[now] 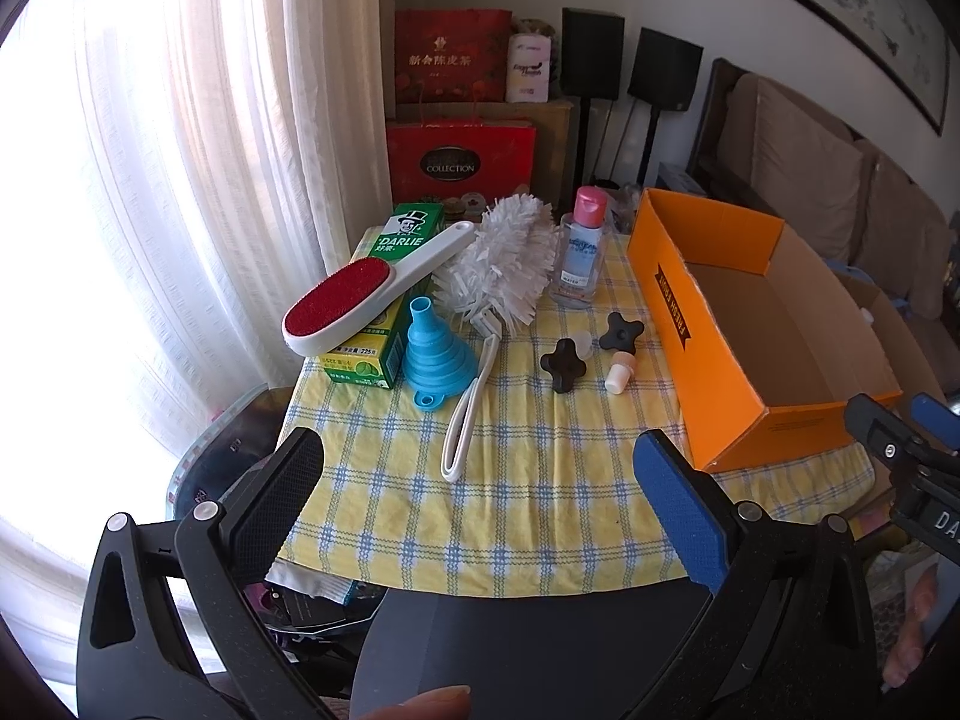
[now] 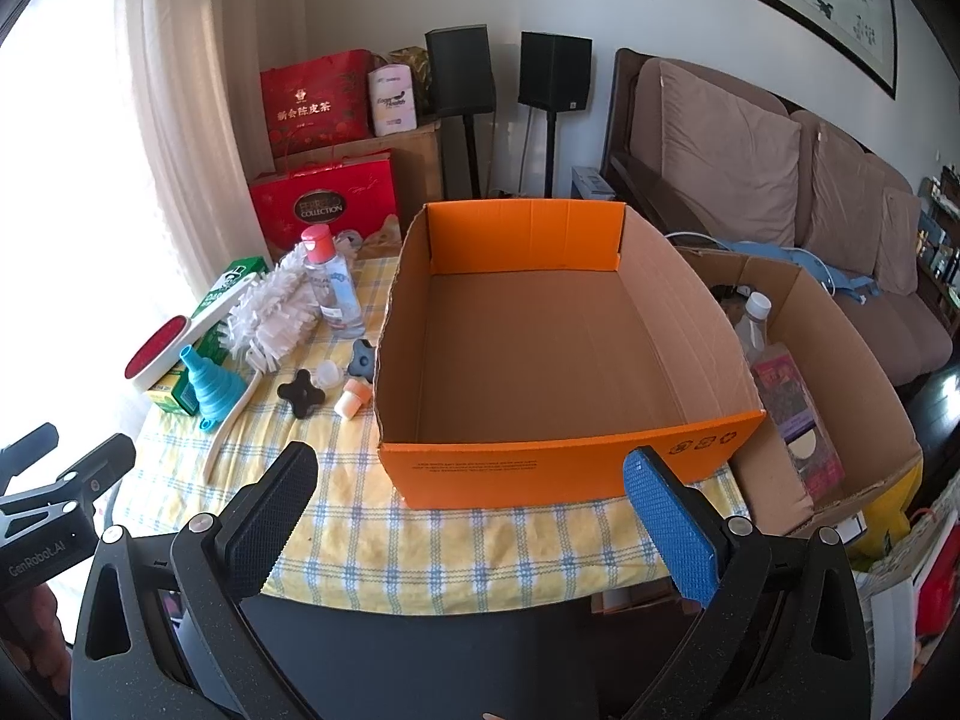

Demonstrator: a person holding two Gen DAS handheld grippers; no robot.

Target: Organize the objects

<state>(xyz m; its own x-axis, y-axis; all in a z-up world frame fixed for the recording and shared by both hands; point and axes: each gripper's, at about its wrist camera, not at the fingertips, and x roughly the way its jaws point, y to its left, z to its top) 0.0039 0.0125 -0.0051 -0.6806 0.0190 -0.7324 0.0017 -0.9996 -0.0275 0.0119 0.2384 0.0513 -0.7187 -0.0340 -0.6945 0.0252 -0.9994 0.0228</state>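
Observation:
An empty orange cardboard box stands on the right of the yellow checked tablecloth. Left of it lie a red lint brush on a green Darlie box, a blue funnel, a white duster, a clear bottle with a pink cap, two black knobs and a white stopper. My left gripper is open and empty over the near edge. My right gripper is open and empty before the orange box.
A brown cardboard box with a bottle and a packet stands right of the table. Red gift bags and black speakers stand behind. A sofa is at the right, a curtain at the left.

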